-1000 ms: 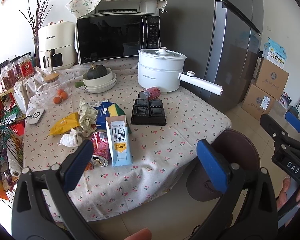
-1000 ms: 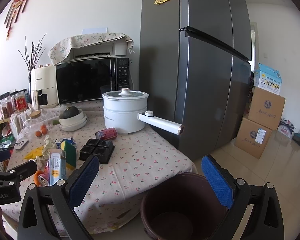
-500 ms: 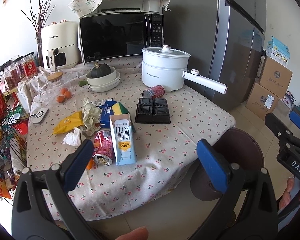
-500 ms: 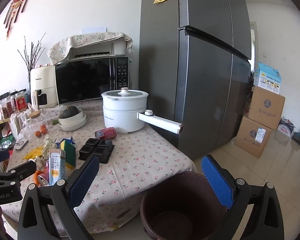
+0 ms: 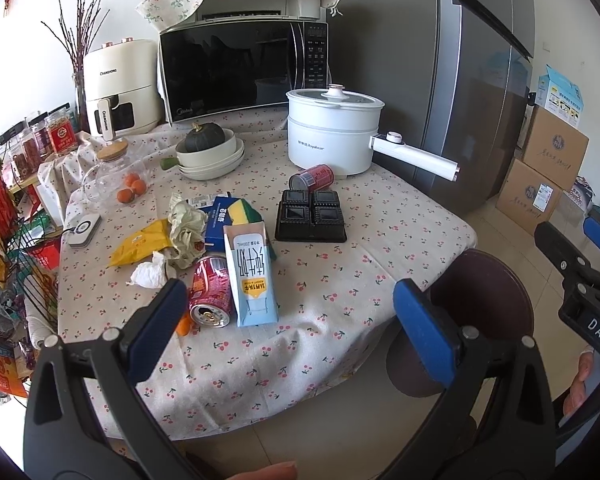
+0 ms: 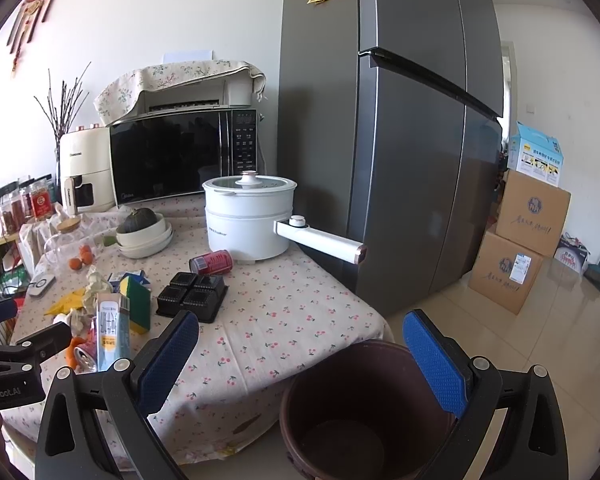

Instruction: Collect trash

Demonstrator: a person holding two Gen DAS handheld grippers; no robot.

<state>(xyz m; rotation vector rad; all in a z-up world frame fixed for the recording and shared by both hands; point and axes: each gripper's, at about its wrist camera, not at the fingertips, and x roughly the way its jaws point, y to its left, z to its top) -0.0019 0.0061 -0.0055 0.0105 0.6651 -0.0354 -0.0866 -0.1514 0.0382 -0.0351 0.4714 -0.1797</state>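
Note:
Trash lies on the cherry-print tablecloth [image 5: 340, 280]: a milk carton [image 5: 251, 276], a red can [image 5: 210, 292] beside it, crumpled paper [image 5: 186, 232], a white tissue [image 5: 150, 274], a yellow wrapper [image 5: 140, 242], a second red can [image 5: 312, 176] and a black plastic tray [image 5: 311, 220]. A dark brown bin [image 6: 364, 412] stands on the floor at the table's corner. My left gripper [image 5: 288, 320] is open, hovering before the table's front edge, nothing between its fingers. My right gripper [image 6: 300, 360] is open above the bin's rim.
A white electric pot [image 5: 332, 136] with a long handle, a microwave [image 5: 244, 68], an air fryer [image 5: 118, 88], stacked bowls holding a squash [image 5: 208, 148] and a glass jar [image 5: 112, 172] fill the table's back. A grey fridge [image 6: 400, 140] and cardboard boxes [image 6: 520, 248] stand to the right.
The left gripper has edged forward and a little closer to the table; the trash looks slightly larger. The right gripper is nearly still. Both stay open.

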